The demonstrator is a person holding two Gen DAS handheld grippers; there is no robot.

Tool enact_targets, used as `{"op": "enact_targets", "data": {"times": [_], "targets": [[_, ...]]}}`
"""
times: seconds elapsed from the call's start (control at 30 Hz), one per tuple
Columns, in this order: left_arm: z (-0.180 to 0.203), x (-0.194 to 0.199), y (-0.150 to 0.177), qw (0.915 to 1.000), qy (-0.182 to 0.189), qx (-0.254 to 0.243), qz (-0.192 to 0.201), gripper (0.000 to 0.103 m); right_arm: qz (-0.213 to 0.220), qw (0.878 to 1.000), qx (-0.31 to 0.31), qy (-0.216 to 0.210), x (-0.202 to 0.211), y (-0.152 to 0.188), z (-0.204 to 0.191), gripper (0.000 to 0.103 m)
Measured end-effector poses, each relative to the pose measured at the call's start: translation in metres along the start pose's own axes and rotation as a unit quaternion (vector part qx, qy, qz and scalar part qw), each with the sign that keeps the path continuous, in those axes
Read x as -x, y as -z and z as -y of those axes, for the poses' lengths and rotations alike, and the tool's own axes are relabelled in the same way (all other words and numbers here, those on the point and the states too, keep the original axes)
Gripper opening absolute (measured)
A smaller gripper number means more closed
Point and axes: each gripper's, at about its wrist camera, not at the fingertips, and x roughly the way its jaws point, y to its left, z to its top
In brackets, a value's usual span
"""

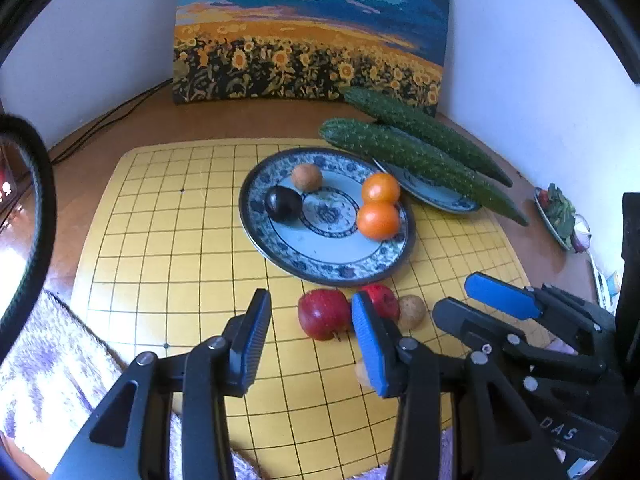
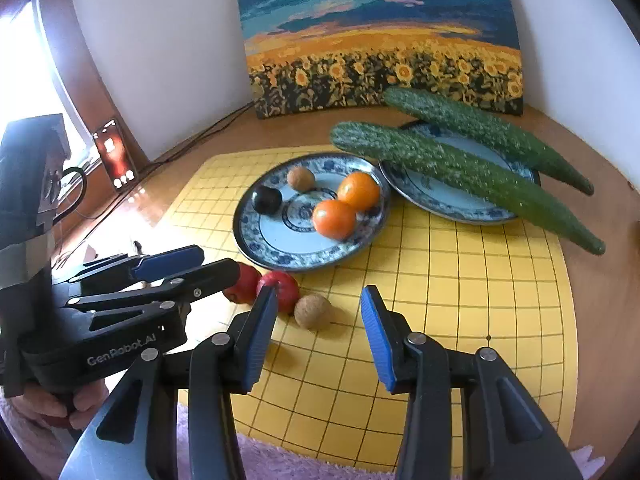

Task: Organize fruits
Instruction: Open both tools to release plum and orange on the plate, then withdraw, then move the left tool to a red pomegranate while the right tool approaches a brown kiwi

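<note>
The fingers of the left gripper [image 1: 310, 318] and right gripper [image 2: 318, 314] are spread wide and hold nothing, low over a yellow grid mat [image 1: 168, 248] on the table. Just ahead lie two red apples [image 1: 323, 314] touching each other, with a small brown fruit [image 2: 312, 311] beside them. The left gripper looks nearer the apples, which sit slightly right of its gap. Beyond, a blue patterned plate [image 1: 320, 264] holds two oranges [image 1: 378, 220], a dark plum [image 1: 283, 203] and another brown fruit. Farthest, two cucumbers [image 2: 460, 168] lie slantwise across a second plate.

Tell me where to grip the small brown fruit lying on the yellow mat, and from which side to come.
Grip the small brown fruit across its widest middle. It is round, so any axis suits, but a red apple crowds its left. Probably come from above with the open right gripper, jaws front and back.
</note>
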Motion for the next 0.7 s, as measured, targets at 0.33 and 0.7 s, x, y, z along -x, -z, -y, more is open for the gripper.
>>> {"op": "enact_targets", "data": {"times": [0.33,0.7], "targets": [[0.001,-0.005,0.007,0.9999,-0.009,-0.004,-0.007,0.044,-0.008,1.000,-0.010,-0.004,-0.003,0.008,0.006,0.045],[0.005,-0.014,0.009,0.9998,-0.006,-0.001,-0.018,0.046,-0.017,1.000,-0.003,-0.005,-0.010,0.014,0.003,0.045]]}}
